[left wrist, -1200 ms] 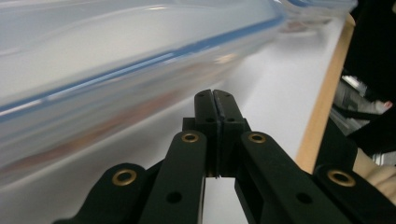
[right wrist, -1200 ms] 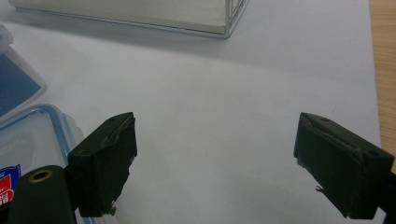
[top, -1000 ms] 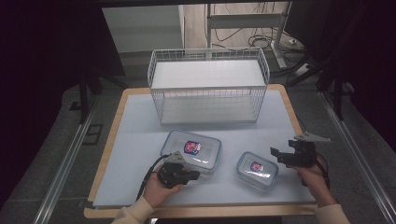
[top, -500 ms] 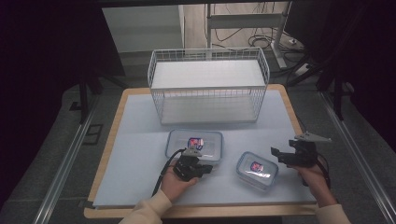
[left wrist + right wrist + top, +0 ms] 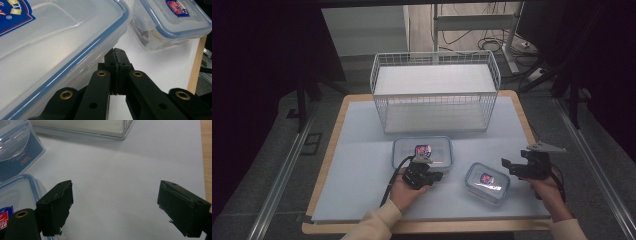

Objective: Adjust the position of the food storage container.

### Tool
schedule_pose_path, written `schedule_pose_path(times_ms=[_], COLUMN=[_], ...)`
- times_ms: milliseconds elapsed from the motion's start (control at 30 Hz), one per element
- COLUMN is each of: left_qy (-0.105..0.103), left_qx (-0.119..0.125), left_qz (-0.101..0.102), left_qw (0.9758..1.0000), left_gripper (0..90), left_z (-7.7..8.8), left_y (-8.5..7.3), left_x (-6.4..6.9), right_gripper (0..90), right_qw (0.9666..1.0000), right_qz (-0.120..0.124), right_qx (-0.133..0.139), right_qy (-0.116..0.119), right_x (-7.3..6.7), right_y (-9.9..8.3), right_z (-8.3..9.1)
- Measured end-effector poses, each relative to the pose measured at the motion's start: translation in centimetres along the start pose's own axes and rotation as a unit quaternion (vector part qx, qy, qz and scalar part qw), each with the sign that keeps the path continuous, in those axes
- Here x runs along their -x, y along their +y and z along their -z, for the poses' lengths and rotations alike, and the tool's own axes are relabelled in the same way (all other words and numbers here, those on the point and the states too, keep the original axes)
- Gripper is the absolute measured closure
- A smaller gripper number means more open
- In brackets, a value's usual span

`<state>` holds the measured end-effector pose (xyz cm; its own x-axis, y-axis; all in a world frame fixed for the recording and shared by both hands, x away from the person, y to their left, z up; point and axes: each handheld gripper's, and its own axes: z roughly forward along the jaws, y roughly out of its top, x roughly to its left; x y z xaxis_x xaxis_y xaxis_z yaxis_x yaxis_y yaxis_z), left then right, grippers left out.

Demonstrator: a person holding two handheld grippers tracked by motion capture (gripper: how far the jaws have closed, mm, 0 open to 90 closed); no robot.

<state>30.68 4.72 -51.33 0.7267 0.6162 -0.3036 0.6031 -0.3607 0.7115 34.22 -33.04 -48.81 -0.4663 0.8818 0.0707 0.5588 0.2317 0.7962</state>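
Clear plastic makes up both lidded boxes on the pale blue counter [image 5: 362, 165]: the larger box [image 5: 422, 152] lies at the middle of the high view, just below the white wire basket [image 5: 435, 92] that stands in the upper middle, and the smaller box [image 5: 487, 182] lies to its lower right, a little apart from it. Each lid carries a small red-and-blue label. The left tongs [image 5: 428, 176] sit at the larger box's lower edge in the high view, held by a hand [image 5: 404, 192] in a cream sleeve that comes up from the bottom of the frame. In the left gripper view those tongs [image 5: 116, 53] have their black jaws pressed flat together with nothing between them, their tips right beside the blue-sealed rim of the larger box [image 5: 50, 50], which spreads across the upper left; whether the tips touch it I cannot tell. The smaller box [image 5: 170, 22] sits in the upper right of that view. The right tongs [image 5: 506, 164] hang at the right of the high view, just beside the smaller box. In the right gripper view their jaws [image 5: 115, 202] stand wide apart over bare counter, with the smaller box's corner [image 5: 15, 195] just beside the left jaw at the lower left.
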Motion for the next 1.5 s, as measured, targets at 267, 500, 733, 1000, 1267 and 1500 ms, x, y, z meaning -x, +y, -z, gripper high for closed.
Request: schedule_pose_path(times_ms=[267, 500, 733, 1000, 1267, 1500], left_qy=[-0.014, 0.003, 0.031, 0.065, 0.083, 0.083], left_qx=[0.029, 0.061, 0.087, 0.106, 0.099, 0.090], left_qz=[0.010, 0.030, 0.054, 0.072, 0.087, 0.087], left_qw=[0.9994, 0.9977, 0.9942, 0.9896, 0.9879, 0.9887], left_gripper=[90.0, 89.9, 88.0, 48.8, 24.4, 24.5], left_z=[3.5, 7.2, 10.0, 11.5, 11.9, 11.8], left_y=[-1.4, -2.1, -2.2, -2.1, -2.2, -2.4], left_x=[0.6, -0.5, -2.6, -3.6, -4.5, -4.9], right_gripper=[12.0, 11.3, 11.2, 11.1, 12.9, 13.4], right_qw=[0.9999, 0.9997, 0.9995, 0.9990, 0.9989, 0.9985], right_qz=[0.000, -0.002, 0.003, 0.004, 0.013, 0.016], right_qx=[0.008, 0.010, 0.016, 0.029, 0.005, 0.001], right_qy=[0.011, 0.024, 0.028, 0.035, 0.045, 0.053], right_x=[-0.1, -0.4, -0.8, -1.2, -1.6, -1.9], right_y=[0.2, 0.5, 0.7, 1.1, 1.2, 1.3], right_z=[0.4, 0.6, 0.8, 1.1, 0.9, 0.9])
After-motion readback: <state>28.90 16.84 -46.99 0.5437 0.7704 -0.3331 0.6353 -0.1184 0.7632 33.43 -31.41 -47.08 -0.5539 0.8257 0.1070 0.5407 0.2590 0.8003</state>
